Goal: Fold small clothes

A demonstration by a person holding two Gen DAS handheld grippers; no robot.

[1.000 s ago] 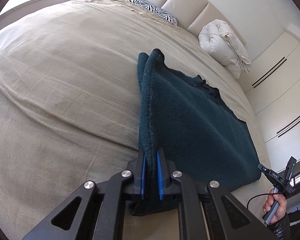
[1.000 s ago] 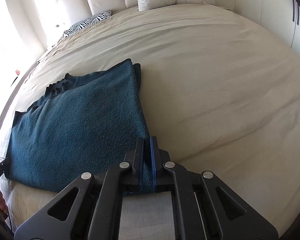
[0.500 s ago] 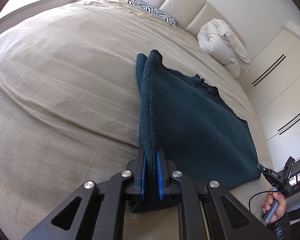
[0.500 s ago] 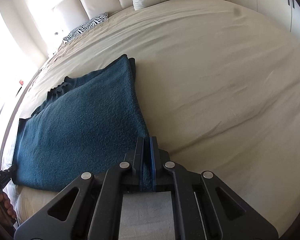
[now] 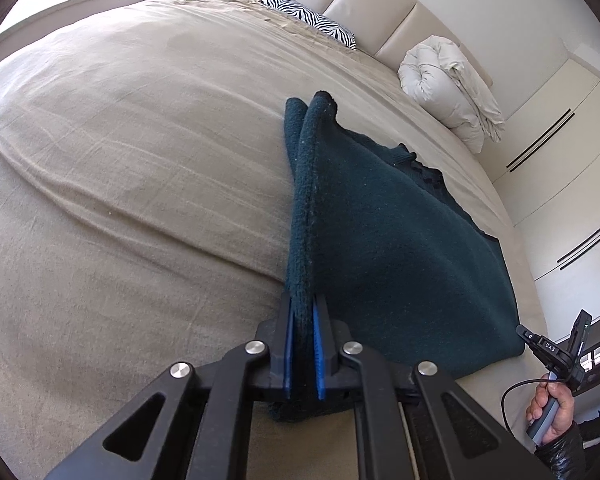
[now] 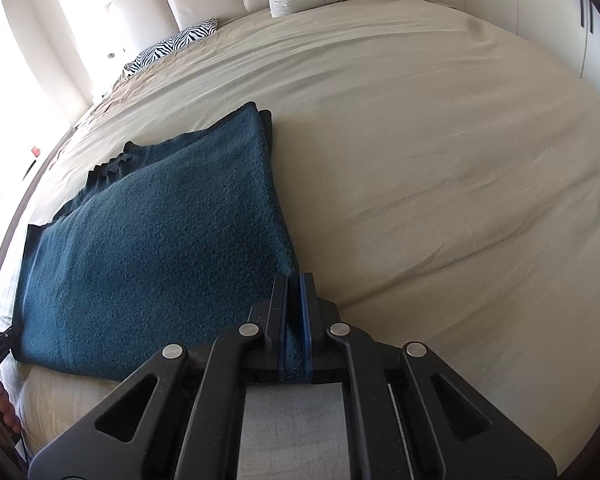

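Both the left tongs point(image 5: 301, 320) and right tongs point(image 6: 296, 294) stay clenched on the teal fleece garment point(image 5: 384, 240); nothing has shifted, so the fold is paused.

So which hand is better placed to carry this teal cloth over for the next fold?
Neither alone, probably. The left gripper and right gripper each have jaws clamped on a near corner of the teal cloth; moving both together looks best.
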